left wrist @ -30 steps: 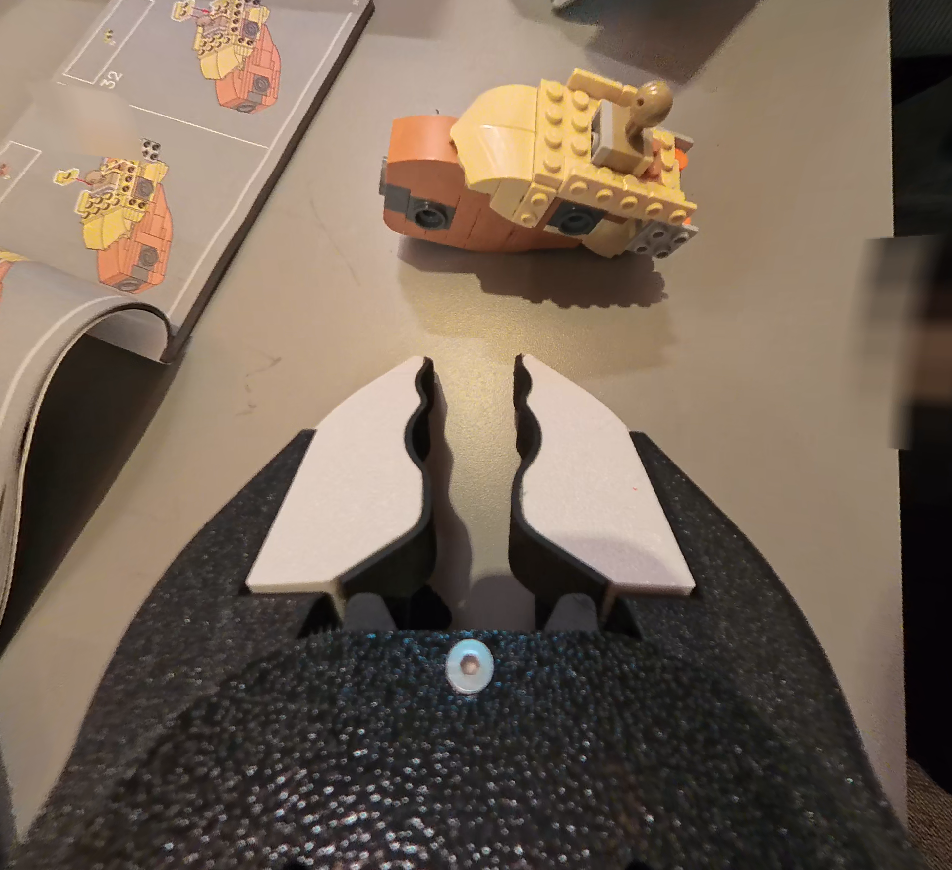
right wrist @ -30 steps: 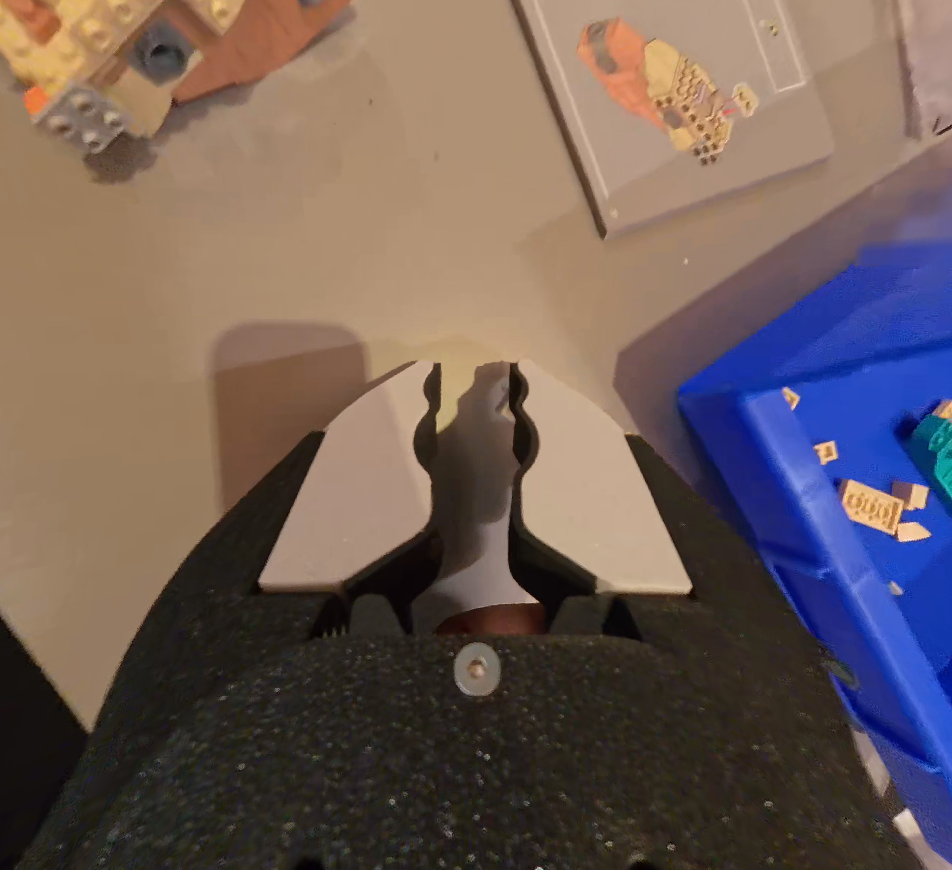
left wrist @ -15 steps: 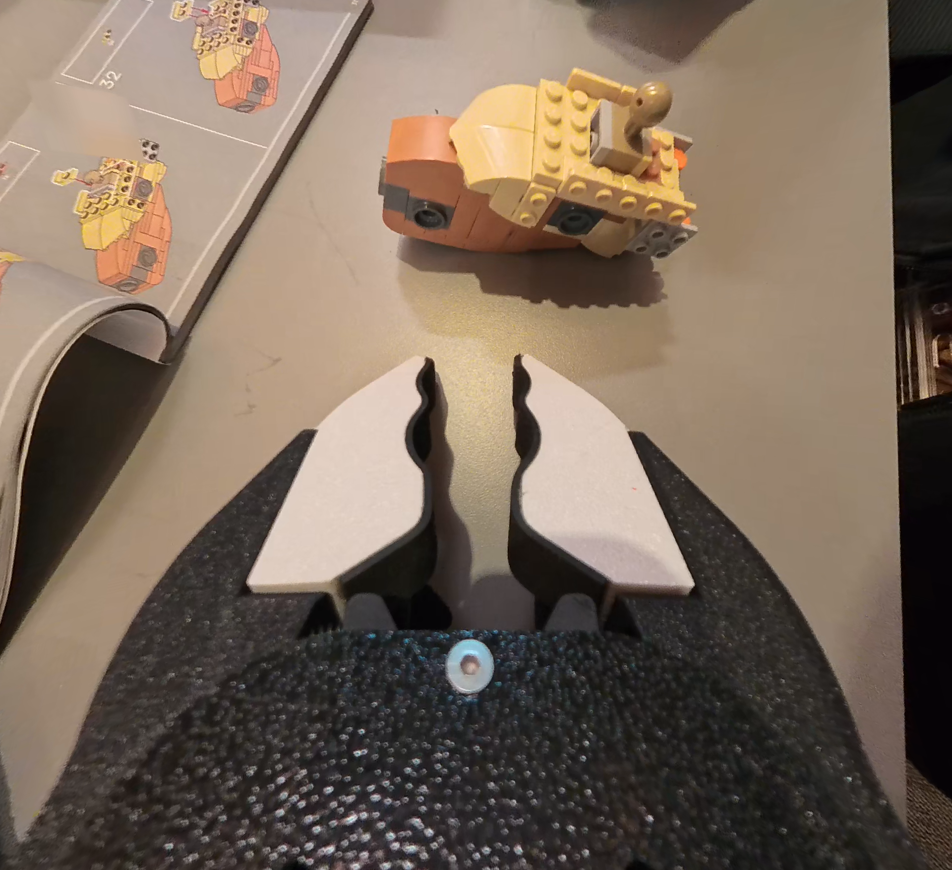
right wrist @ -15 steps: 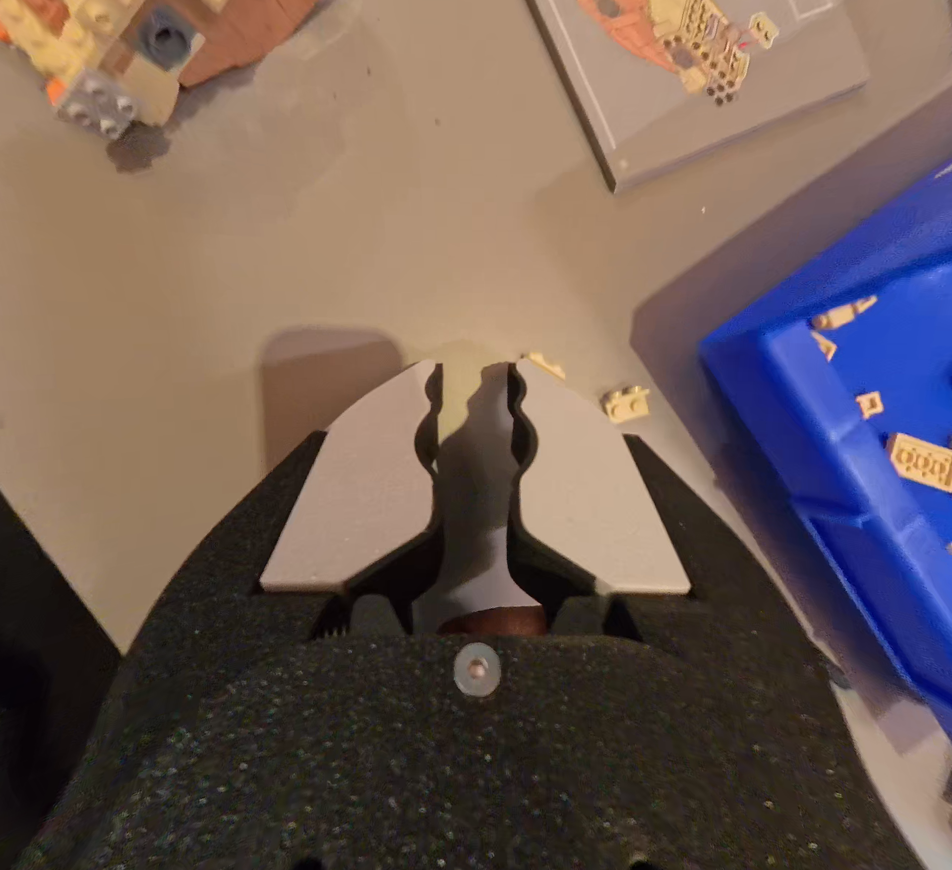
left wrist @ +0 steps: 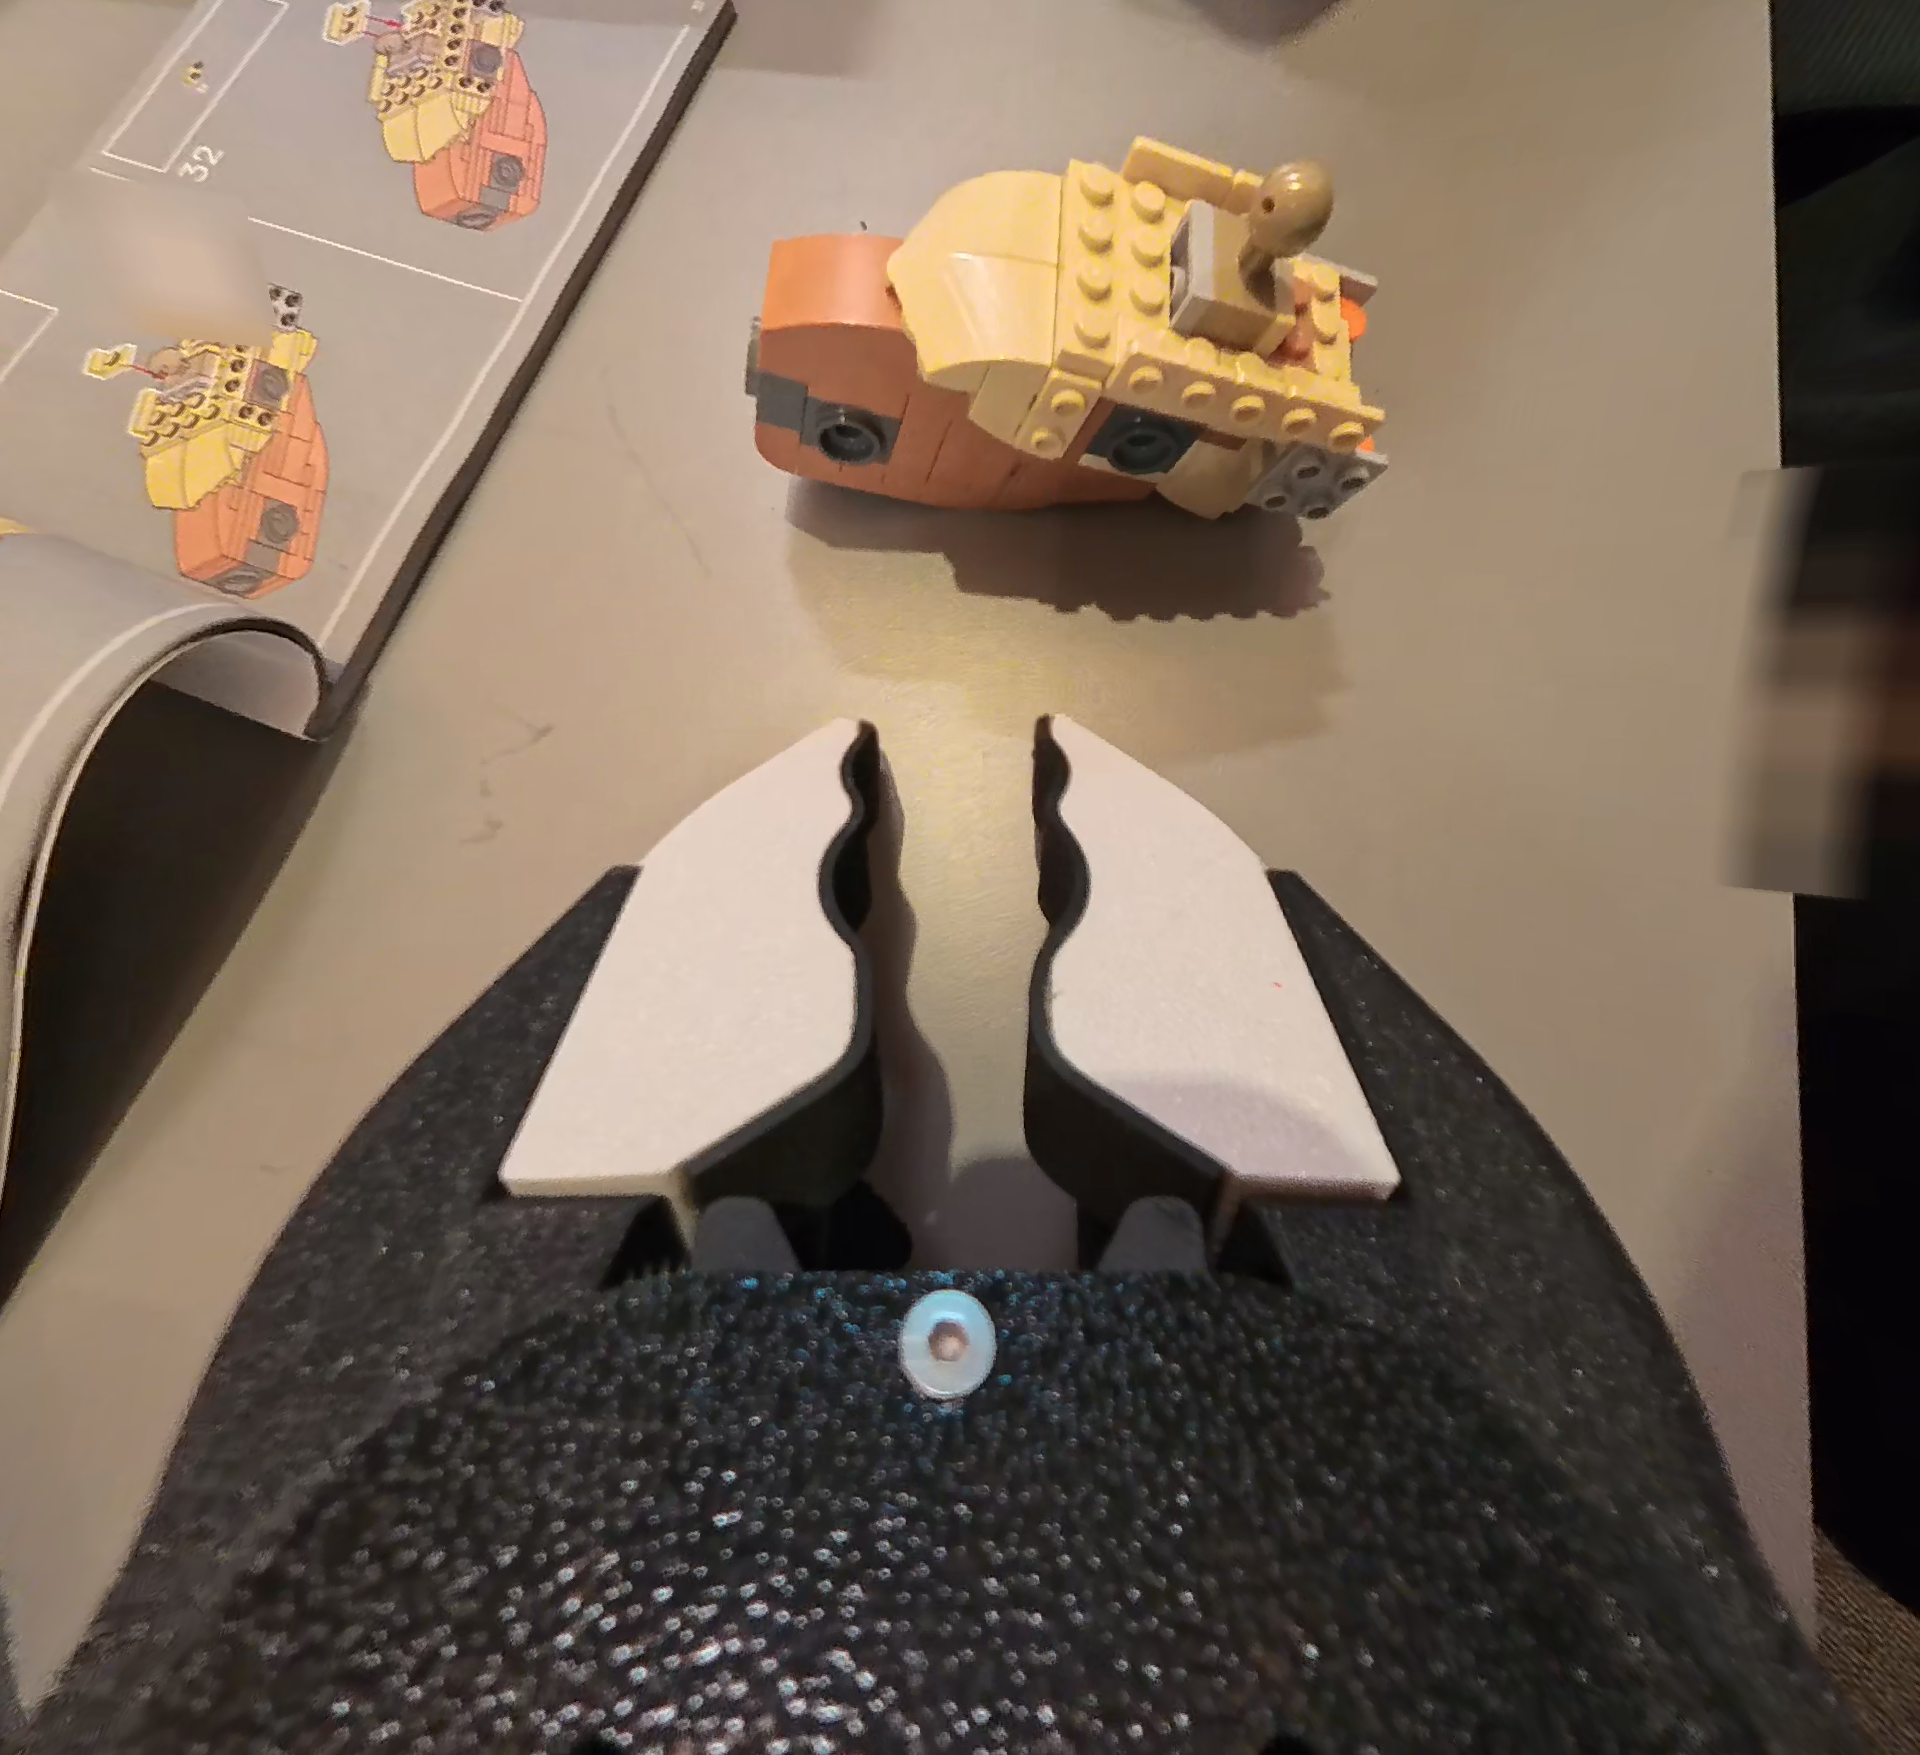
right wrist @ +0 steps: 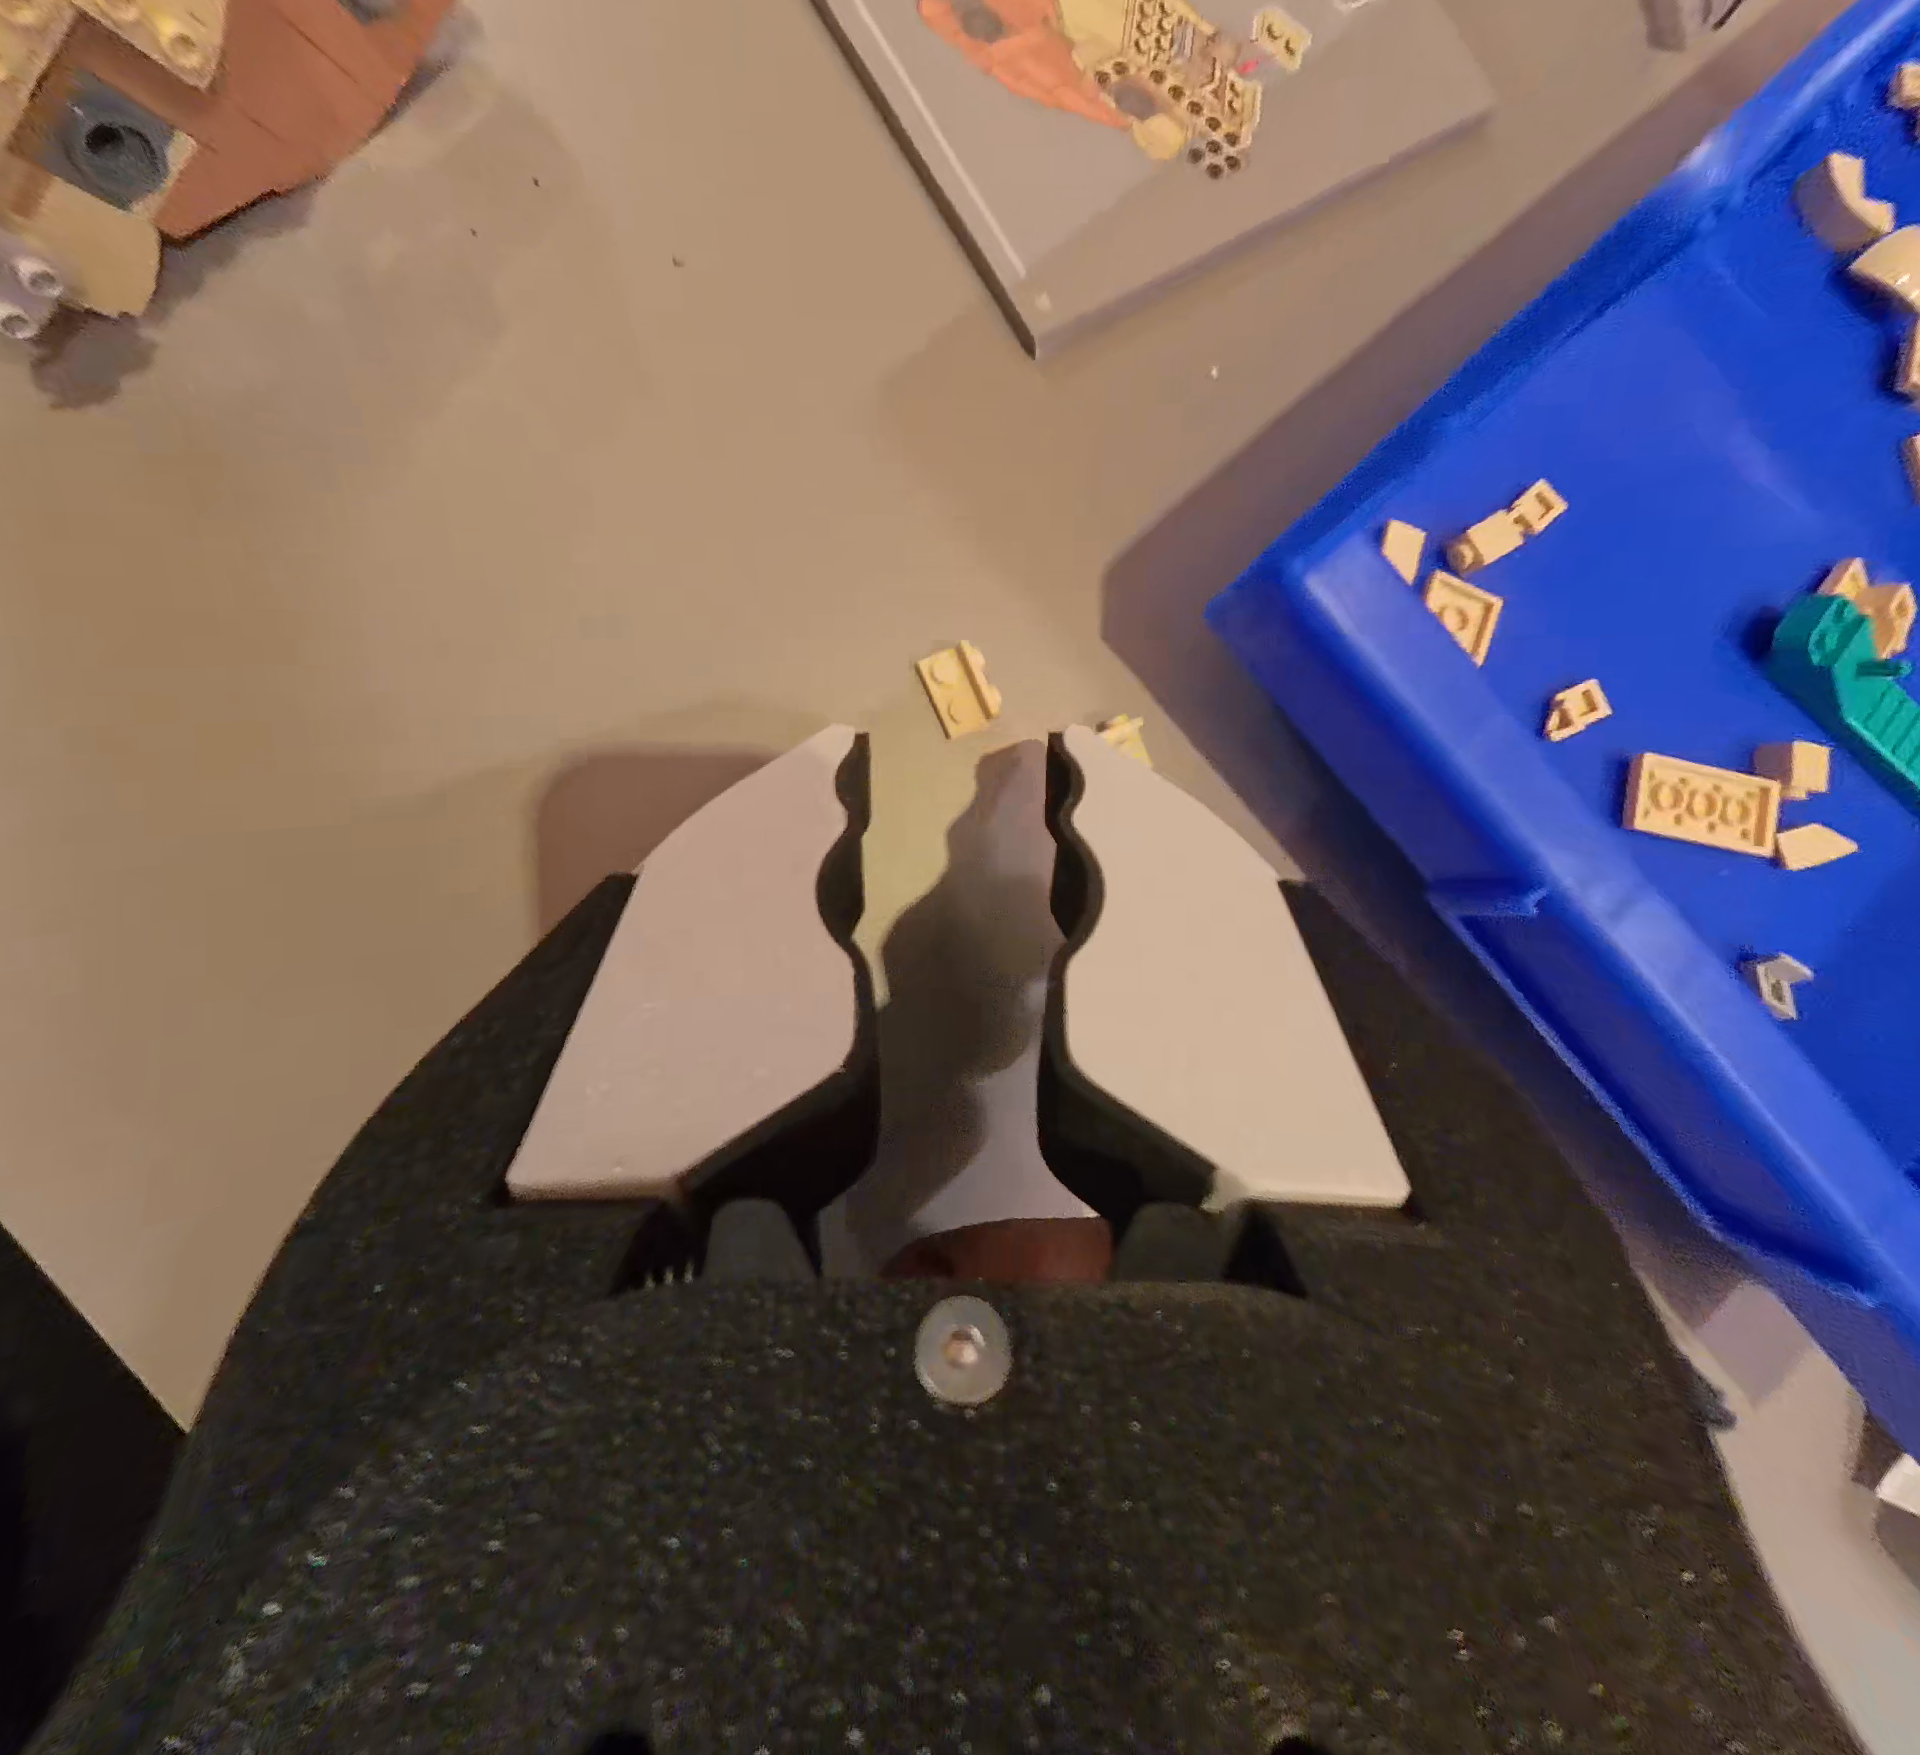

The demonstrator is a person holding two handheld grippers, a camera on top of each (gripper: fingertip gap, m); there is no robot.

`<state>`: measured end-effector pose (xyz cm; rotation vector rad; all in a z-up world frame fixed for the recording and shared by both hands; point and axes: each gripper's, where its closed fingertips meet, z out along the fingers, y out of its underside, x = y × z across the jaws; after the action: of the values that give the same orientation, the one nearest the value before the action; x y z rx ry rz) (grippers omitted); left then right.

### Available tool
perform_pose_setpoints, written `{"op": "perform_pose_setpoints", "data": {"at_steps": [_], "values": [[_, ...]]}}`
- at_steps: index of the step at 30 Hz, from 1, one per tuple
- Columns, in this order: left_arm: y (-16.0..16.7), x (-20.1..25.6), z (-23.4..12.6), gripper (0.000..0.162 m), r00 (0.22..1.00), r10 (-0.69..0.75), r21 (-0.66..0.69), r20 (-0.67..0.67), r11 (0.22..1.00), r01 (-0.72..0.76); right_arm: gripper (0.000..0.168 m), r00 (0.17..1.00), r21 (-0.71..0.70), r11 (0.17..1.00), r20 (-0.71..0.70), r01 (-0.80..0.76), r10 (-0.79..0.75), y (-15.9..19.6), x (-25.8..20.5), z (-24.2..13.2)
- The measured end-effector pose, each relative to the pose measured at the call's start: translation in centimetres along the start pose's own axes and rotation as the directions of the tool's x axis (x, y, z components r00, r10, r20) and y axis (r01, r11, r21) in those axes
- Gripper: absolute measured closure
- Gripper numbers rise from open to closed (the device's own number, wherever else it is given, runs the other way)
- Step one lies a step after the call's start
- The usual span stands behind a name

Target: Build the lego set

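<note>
Hobby desk: grey table (left wrist: 1455,874), instruction booklet (left wrist: 312,251), blue parts bin (right wrist: 1621,479).

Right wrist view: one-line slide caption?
Open right gripper hovers over the table near a loose tan plate, blue parts bin alongside.

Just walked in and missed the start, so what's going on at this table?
A person is building a lego set with two handheld tongs. The half-built brown and tan brick model sits on the grey table, beside an open instruction booklet. The left tongs are open, empty, facing the model. The right tongs, also open and empty, hang just short of a small tan plate lying loose near the blue plastic parts bin.
</note>
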<state>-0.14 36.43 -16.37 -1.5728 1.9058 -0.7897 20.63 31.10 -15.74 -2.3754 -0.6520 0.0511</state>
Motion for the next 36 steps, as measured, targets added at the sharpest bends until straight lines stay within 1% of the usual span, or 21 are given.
{"op": "perform_pose_setpoints", "data": {"at_steps": [5, 8, 11, 17, 19, 23, 26, 30, 32, 34, 36], "values": [[0.0, 0.0, 0.0, 0.134, 1.0, -0.003, -0.001, -0.003, 1.0, 0.003, 0.135, 1.0, 0.007, 1.0, 0.027, 0.013, -0.013, -0.4, 0.2, 0.9], [0.0, 0.0, 0.0, 0.134, 1.0, -0.003, -0.001, -0.004, 1.0, 0.003, 0.135, 0.998, -0.004, 1.0, 0.066, 0.019, -0.019, -0.3, -0.3, 1.2], [0.0, 0.0, 0.0, 0.134, 1.0, -0.003, -0.001, -0.005, 1.0, 0.003, 0.136, 0.995, -0.015, 1.0, 0.094, 0.019, -0.017, -0.1, -1.1, 0.9], [0.0, 0.1, 0.0, 0.134, 1.0, 0.005, 0.001, -0.005, 1.0, -0.005, 0.135, 0.985, 0.021, 1.0, 0.169, 0.016, -0.019, -0.4, -3.8, 0.4], [0.0, 0.2, 0.0, 0.133, 1.0, 0.011, 0.002, -0.008, 1.0, -0.011, 0.135, 0.98, 0.032, 0.999, 0.197, 0.037, -0.043, -0.6, -4.8, 0.3], [-0.2, 0.4, -0.1, 0.131, 1.0, 0.025, 0.016, -0.018, 1.0, -0.025, 0.136, 0.978, 0.039, 0.996, 0.191, 0.082, -0.088, -0.6, -5.1, -0.2], [-0.7, 0.7, -0.4, 0.126, 0.999, 0.04, 0.053, -0.032, 0.998, -0.038, 0.136, 0.978, 0.064, 0.994, 0.182, 0.094, -0.104, -0.9, -5.1, -0.9], [-2.0, 1.2, -0.6, 0.118, 0.993, 0.111, 0.135, -0.03, 0.985, -0.106, 0.136, 0.967, 0.159, 0.976, 0.182, 0.151, -0.179, -2.1, -6.2, -1.4], [-2.8, 1.3, -0.6, 0.113, 0.984, 0.181, 0.175, 0.005, 0.968, -0.179, 0.136, 0.951, 0.214, 0.959, 0.206, 0.185, -0.23, -2.9, -7.6, -1.4], [-3.4, 1.2, -0.6, 0.107, 0.963, 0.266, 0.202, 0.037, 0.942, -0.268, 0.136, 0.934, 0.241, 0.948, 0.238, 0.209, -0.266, -3.5, -9.0, -1.3], [-3.7, 0.9, -0.7, 0.104, 0.934, 0.355, 0.209, 0.037, 0.911, -0.354, 0.136, 0.917, 0.259, 0.936, 0.256, 0.24, -0.306, -3.9, -10.2, -1.1]]}}
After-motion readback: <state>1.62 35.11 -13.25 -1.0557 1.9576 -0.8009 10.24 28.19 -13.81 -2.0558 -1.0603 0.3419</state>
